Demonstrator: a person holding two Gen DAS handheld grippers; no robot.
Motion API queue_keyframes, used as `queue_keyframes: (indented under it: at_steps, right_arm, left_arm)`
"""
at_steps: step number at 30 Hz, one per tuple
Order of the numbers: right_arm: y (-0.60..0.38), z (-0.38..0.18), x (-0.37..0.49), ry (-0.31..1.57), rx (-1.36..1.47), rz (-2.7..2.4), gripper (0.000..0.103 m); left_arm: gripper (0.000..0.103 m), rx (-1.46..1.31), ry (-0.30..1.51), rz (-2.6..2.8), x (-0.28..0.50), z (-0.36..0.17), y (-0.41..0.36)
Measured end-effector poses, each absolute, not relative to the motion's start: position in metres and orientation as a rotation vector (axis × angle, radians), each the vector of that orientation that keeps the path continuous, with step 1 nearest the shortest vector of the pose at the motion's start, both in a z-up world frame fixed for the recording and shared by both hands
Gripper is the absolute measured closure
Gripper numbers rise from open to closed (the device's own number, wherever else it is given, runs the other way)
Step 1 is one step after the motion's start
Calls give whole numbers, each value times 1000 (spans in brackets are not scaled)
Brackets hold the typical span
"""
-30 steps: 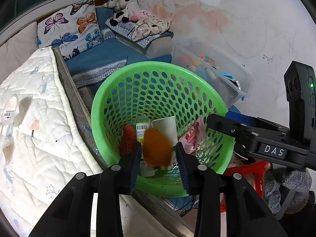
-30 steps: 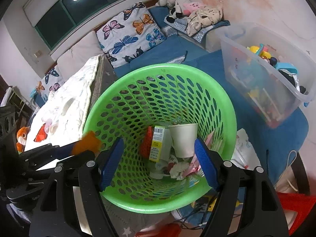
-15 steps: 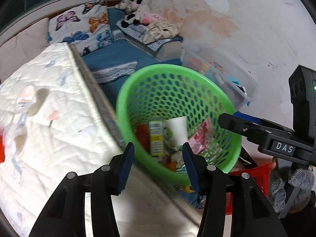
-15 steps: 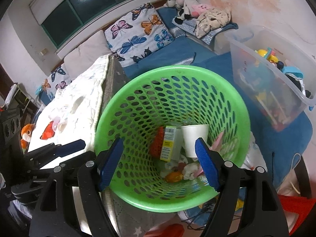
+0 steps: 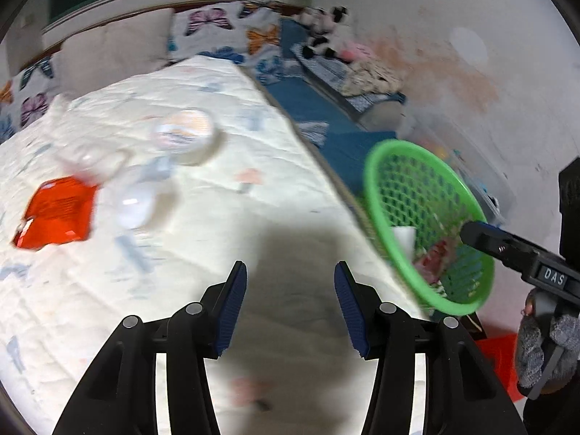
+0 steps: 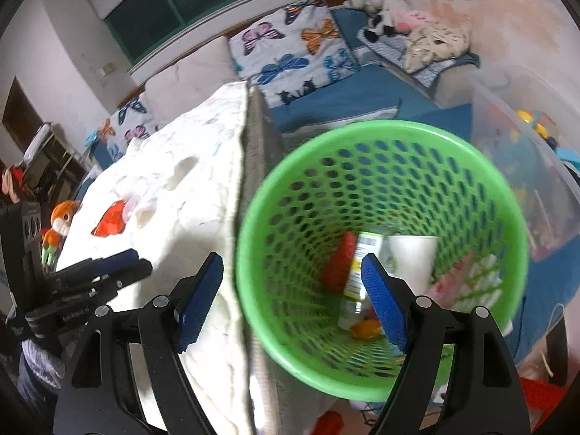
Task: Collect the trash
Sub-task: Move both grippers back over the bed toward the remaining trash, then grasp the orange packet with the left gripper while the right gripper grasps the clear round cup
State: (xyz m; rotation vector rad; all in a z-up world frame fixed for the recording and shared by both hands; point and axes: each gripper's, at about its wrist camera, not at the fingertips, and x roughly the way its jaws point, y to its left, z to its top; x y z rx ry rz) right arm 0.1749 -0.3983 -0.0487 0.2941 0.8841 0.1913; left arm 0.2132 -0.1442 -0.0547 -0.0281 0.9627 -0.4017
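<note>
A green perforated basket [image 6: 500, 224] stands beside the bed and holds a white paper cup [image 6: 413, 257], a small box, a red wrapper and an orange piece [image 6: 366, 328]; it shows at the right in the left wrist view [image 5: 384, 159]. My left gripper [image 5: 290, 308] is open and empty over the white quilt [image 5: 217, 217]. Ahead on the quilt lie an orange-red packet [image 5: 58, 214], a white round lidded cup [image 5: 185, 136] and crumpled clear plastic [image 5: 134, 199]. My right gripper [image 6: 290, 301] is open and empty above the basket's near rim.
A clear plastic bin of toys [image 6: 533, 134] stands right of the basket. Butterfly pillows [image 6: 290, 50] and plush toys [image 6: 380, 3] lie at the back on blue bedding. A red stool [image 5: 496, 359] sits low at the right.
The orange piece left my left gripper and now lies in the basket. My left gripper has swung left from the basket over the quilt. The right gripper shifted slightly left.
</note>
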Motion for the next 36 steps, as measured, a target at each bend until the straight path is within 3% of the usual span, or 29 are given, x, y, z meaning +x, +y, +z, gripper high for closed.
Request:
queue_keyframes:
  at_steps: [15,36]
  right_arm:
    - [-275,-43,214,902,140,360,25]
    - [-141,-59,284,923,-30,450,28]
  left_arm:
    - [55,-149,937,-155,225,-54,-2]
    - [55,-166,932,-28,250,-61,85]
